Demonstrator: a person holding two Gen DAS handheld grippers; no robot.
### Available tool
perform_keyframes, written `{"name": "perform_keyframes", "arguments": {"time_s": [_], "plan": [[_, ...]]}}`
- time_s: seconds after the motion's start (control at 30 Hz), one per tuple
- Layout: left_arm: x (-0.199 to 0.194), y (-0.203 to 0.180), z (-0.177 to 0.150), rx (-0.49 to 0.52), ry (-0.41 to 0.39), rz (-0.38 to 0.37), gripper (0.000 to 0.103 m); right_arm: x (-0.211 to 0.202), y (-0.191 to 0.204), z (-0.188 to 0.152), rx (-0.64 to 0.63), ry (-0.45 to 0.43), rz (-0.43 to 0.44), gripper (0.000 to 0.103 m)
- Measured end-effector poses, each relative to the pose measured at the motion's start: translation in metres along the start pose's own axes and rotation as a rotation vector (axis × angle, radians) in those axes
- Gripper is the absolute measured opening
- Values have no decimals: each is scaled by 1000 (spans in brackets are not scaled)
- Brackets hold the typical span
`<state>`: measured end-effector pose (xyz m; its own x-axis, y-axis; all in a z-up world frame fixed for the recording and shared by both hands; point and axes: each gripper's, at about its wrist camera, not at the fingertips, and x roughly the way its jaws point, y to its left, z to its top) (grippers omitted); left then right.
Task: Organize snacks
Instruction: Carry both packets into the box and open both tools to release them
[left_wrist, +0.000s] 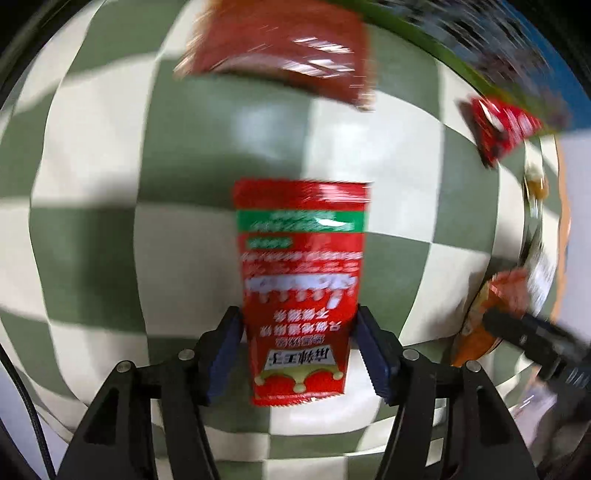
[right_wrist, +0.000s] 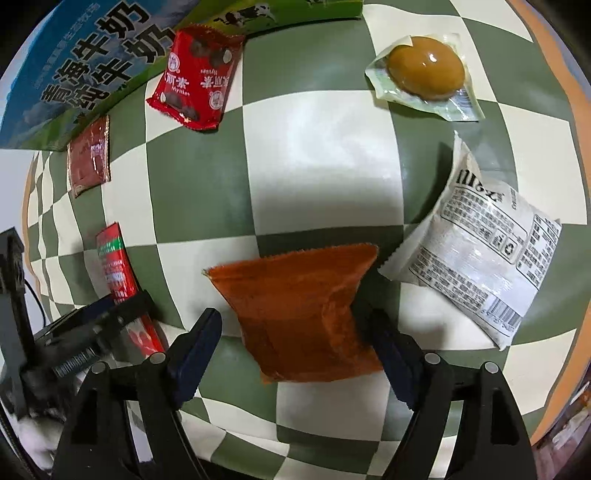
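So the left gripper has its two blue pads pressed against both sides of a tall red sachet with a green band and white lettering, pinched near its lower end, and the whole left view is smeared with motion blur. Whether that sachet is lifted or lying on the green-and-cream checkered tablecloth I honestly can't tell. Further up in that view there's a dark red packet and a small red snack bag off to the right. Over on the right wrist camera, the right gripper sits with its jaws apart around an orange-red pouch; the right pad looks like it's touching the pouch's edge, the left pad is clear of it. Just beside the pouch on the right is a white bag with black print and a barcode, and further back a vacuum-packed brown egg. Top left there's a blue and green milk carton box with the red Mylikes chocolate bag right against it, and the dark red packet just below the box.
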<state>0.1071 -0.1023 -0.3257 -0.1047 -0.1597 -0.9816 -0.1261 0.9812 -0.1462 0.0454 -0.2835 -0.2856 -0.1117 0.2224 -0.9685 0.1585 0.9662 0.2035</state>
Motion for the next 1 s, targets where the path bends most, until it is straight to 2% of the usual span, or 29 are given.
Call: {"name": "perform_keyframes", "arguments": {"time_s": [0.07, 0.13, 0.27, 0.33, 0.5, 0.6, 0.67, 0.77, 0.83, 1.0], "plan": [[3, 4, -3, -50, 11, -30, 60, 0, 0, -4, -6, 1, -7, 84], [4, 6, -7, -63, -1, -26, 60, 2, -3, -8, -5, 4, -10, 84], [6, -3, -8, -4, -21, 45, 59, 6, -1, -9, 0, 11, -25, 84], [7, -14, -9, 40, -42, 90, 53, 9, 0, -9, -2, 10, -31, 84], [10, -33, -14, 75, -62, 122, 47, 14, 4, -12, 5, 2, -37, 81], [10, -39, -15, 79, -67, 126, 45, 13, 4, -15, -3, -5, -47, 72], [8, -39, -12, 81, -72, 128, 44, 8, 1, -18, -9, -15, -44, 63], [0, -46, -9, 87, -70, 120, 43, -1, -4, -27, -7, -33, -37, 59], [-15, -37, -9, 96, -69, 104, 42, -8, -7, -29, -4, -44, -32, 59], [-57, -48, -14, 139, -121, 59, 42, -40, -8, -35, -1, -81, 40, 58]]}}
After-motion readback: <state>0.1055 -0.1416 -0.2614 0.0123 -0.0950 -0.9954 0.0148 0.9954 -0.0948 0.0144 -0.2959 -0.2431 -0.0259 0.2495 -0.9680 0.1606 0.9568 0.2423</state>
